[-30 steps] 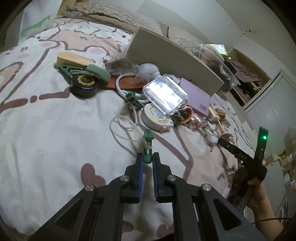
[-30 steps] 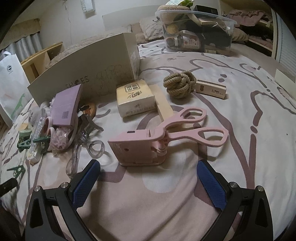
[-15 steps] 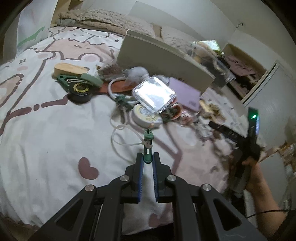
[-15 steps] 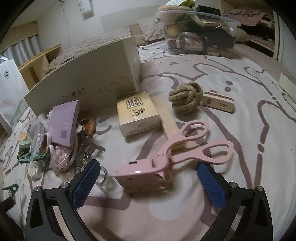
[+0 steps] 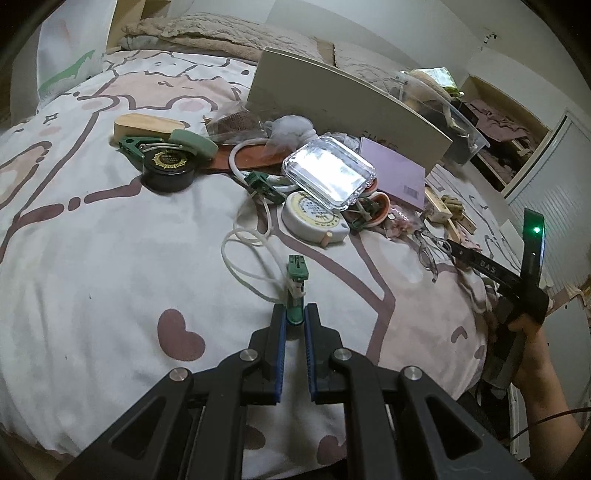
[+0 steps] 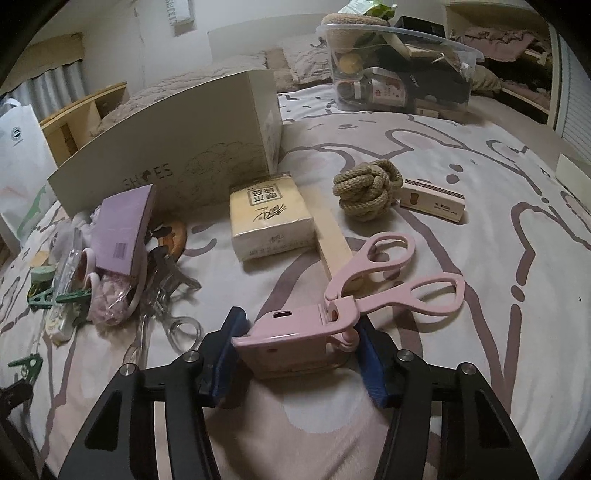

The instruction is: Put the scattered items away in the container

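Closing right tongs (image 6: 299, 354) now flank pink tool (image 6: 295, 339) beside glasses (image 6: 162, 317).

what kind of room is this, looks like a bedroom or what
Most likely a bedroom. The clutter lies on a bed with a printed cartoon sheet, there are pillows along the head end, and open shelves holding folded clothes stand beside the bed.

Right gripper (image 6: 299, 354) jaws closing from wide apart onto the pink tool's (image 6: 295, 332) head.

Bedroom (bed (image 5: 92, 236), pillows (image 5: 207, 29))
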Motion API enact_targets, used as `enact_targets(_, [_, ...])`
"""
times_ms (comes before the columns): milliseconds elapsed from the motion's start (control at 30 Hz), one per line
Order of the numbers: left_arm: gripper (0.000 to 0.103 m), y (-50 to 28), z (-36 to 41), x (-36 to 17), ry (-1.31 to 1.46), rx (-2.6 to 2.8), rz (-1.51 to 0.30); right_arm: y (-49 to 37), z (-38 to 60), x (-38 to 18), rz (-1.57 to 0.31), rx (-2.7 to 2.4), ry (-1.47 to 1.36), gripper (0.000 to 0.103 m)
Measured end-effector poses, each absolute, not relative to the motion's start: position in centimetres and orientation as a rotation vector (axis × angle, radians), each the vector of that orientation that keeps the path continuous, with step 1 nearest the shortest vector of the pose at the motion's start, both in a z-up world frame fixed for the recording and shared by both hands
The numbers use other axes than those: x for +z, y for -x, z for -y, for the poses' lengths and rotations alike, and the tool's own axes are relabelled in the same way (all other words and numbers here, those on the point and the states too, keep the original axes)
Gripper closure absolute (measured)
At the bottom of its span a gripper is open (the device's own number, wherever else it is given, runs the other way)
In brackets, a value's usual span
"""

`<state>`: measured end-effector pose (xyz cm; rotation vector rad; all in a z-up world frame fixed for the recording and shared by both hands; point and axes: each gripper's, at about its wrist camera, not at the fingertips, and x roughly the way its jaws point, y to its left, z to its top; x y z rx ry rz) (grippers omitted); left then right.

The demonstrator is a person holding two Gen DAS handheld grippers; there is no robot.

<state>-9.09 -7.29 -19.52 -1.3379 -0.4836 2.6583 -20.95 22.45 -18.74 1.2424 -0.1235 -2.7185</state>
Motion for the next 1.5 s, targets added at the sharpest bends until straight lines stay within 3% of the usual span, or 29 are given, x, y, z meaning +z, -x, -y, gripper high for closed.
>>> enact_targets(300, [0.092, 9.8, 7.0, -19.6, 1.344, 2.690, 0.457, 18.9, -22.6, -18.9, 0.122, -2.689, -1.193, 0.046])
enact_targets(333, [0.090, 10.0, 6.9, -19.6, 1.345, 2.694, 0.453, 18.9, -22.6, -18.9, 0.120, -2.687, -1.192, 0.046])
enact_targets(400, [0.074, 10.1, 6.9, -19.6, 1.337, 2.696, 0.456, 18.8, -22.6, -18.9, 0.123, -2.679, -1.193, 0.046])
enact_targets(500, [0.066, 10.4, 6.7, -19.4, 1.319, 2.711, 0.450, 18.5, -22.6, -18.9, 0.121, -2.667, -1.195, 0.046])
enact_targets(800, [0.066, 11.5, 6.2, -19.8, 1.318, 2.742, 0.413, 17.3, -21.8, -18.6, 0.060, -2.612, -1.200, 0.046])
enact_targets(833, [0.068, 11.6, 6.1, -19.8, 1.315, 2.747, 0.405, 17.2, -21.8, -18.5, 0.061, -2.605, -1.200, 0.046])
enact_targets(900, [0.084, 11.7, 6.0, -19.8, 1.316, 2.759, 0.395, 16.9, -21.9, -18.4, 0.072, -2.585, -1.204, 0.046])
enact_targets(1033, [0.089, 11.8, 6.0, -19.9, 1.316, 2.757, 0.394, 16.6, -22.0, -18.0, 0.091, -2.563, -1.211, 0.047])
enact_targets(1500, [0.089, 11.5, 5.3, -17.5, 1.220, 2.753, 0.389, 16.4, -22.1, -15.5, 0.270, -2.498, -1.158, 0.047])
